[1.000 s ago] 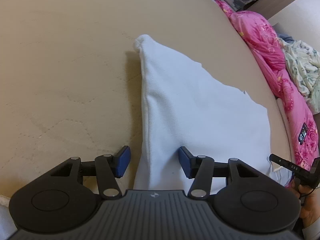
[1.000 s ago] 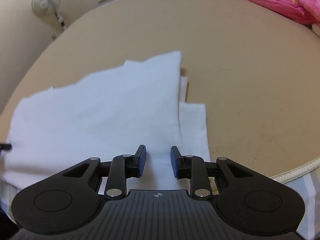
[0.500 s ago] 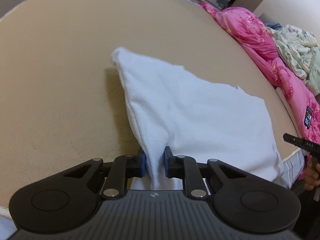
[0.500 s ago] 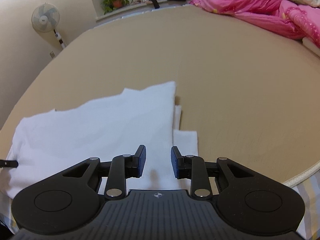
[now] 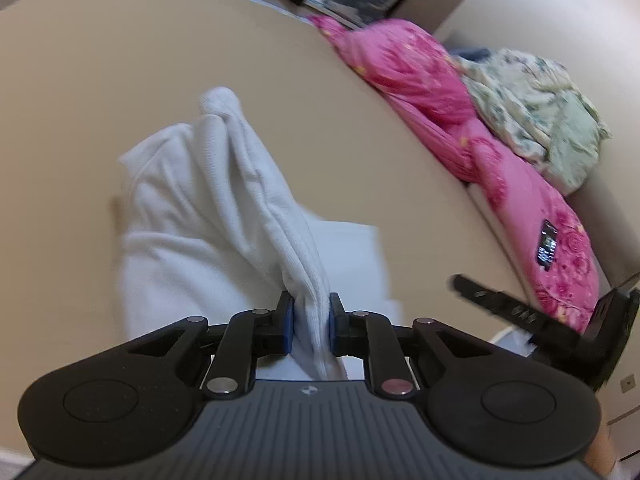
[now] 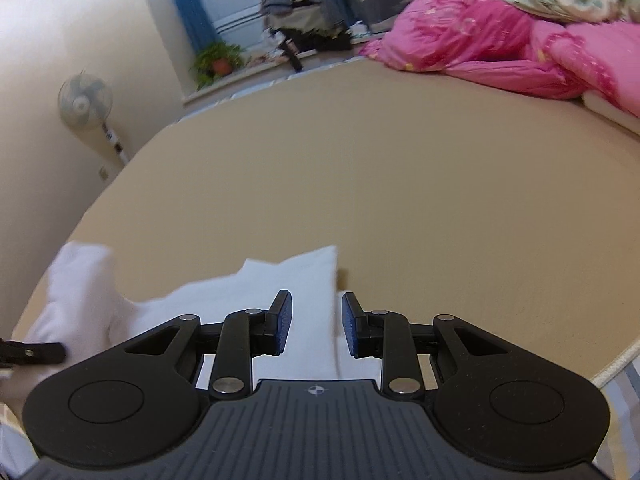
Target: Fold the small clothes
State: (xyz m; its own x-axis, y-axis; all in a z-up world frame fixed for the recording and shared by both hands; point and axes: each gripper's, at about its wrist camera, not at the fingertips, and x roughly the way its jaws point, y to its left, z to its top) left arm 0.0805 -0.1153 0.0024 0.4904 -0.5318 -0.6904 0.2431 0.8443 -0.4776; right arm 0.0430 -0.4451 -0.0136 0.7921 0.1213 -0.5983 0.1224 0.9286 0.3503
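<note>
Surface: a wide tan quilted mattress (image 6: 400, 184) carries everything; no worktop here.
Garment: a small white soft-knit cloth garment (image 5: 192, 216) lies near the mattress's near edge, toward its near left corner as the right wrist view frames it.
Left gripper: the left black two-finger gripper with blue pads (image 5: 311, 320) has its jaws closed tight on a bunched, ribbed edge of the garment, and that edge rises off the mattress in a ridge running away from the camera.
Right gripper: the right black two-finger gripper with blue pads (image 6: 317, 328) has its jaws parted by a moderate gap, with nothing between them; it hangs over the garment's right side, above the straight edge there, and whether it touches the fabric cannot be told.
Done so far: the part still flat on the mattress shows a clean straight edge with a second layer peeking out beneath it, so at least one fold looks already made.
In hand: judging by the lifted ridge, the left side is being carried over for another fold.
Left to do: lay that side down, flatten it, and probably one closing fold.
Surroundings: a crumpled pink floral quilt (image 5: 440, 120) lies along the mattress's far right edge, well apart from the garment.
</note>
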